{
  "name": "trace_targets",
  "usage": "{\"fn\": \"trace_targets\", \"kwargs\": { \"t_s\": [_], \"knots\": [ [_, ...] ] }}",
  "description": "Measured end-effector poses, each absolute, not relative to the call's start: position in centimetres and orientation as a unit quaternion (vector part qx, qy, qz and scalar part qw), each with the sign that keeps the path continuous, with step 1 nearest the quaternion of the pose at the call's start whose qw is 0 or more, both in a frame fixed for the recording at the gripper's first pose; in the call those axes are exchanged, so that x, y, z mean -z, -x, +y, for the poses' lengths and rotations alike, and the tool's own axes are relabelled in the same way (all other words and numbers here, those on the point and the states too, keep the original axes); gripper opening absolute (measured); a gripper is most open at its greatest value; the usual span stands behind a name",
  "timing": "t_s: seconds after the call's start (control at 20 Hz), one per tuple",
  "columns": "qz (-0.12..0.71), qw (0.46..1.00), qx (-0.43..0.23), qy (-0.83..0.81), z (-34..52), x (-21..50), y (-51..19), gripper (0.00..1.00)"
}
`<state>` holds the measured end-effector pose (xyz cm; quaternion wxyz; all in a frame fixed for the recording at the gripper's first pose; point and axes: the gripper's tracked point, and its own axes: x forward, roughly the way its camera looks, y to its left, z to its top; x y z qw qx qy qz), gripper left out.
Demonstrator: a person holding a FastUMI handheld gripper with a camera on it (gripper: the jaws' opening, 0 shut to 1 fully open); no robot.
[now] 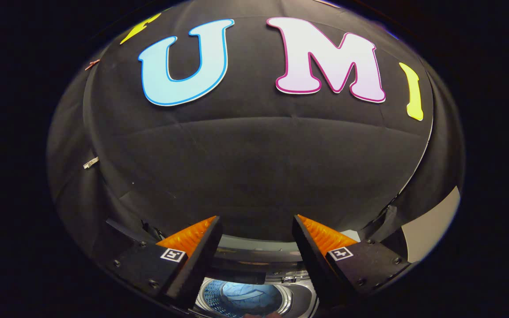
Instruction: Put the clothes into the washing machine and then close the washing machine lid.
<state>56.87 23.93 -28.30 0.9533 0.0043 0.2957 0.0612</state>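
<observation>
Two fingers (pixel 201 247) of the tongs (pixel 256 229) stood well apart, nothing between them. We saw them held high, aimed at the booth's black cloth wall (pixel 254 168) rather than down at the work.

Below and between the fingers we could see the washing machine (pixel 296 296) from above. Its lid (pixel 254 255) was up: a dark, curved panel stood across the gap between the fingers, just behind the opening. The drum (pixel 210 293) was exposed, its perforated metal wall visible around the rim.

Inside the drum lay the clothes (pixel 248 297), a blue crumpled fabric filling most of what we could see of the tub. We couldn't tell how many pieces; it read as one bundle. The clothes were in the machine, clear of the tongs, not touched by either finger.

Beyond the right finger, a pale panel (pixel 431 225) showed past the cloth wall's edge. On the cloth to the left, a small clip (pixel 90 163) was pinned to the fabric, with another reddish one (pixel 92 65) higher up.

Tongs empty, lid not yet closed.
</observation>
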Motion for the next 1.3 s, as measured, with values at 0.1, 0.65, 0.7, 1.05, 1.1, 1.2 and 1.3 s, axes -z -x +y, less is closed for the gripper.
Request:
{"fn": "trace_targets", "kwargs": {
  "t_s": [0.1,0.65,0.7,1.05,1.1,1.2,1.3],
  "knots": [
    [0.292,0.954,-0.062,-0.003,23.9,28.1,-55.8,1.0],
    [0.287,0.956,-0.065,-0.002,24.0,28.1,-51.7,1.0],
    [0.286,0.956,-0.065,-0.001,23.9,28.1,-51.4,1.0],
    [0.274,0.96,-0.063,-0.001,23.8,28.1,-49.7,1.0],
    [0.276,0.959,-0.061,-0.001,23.8,28.2,-49.5,1.0],
    [0.281,0.958,-0.059,0.001,23.8,28.3,-48.9,1.0],
    [0.284,0.957,-0.06,0.001,23.8,28.5,-48.3,1.0]
  ]
}}
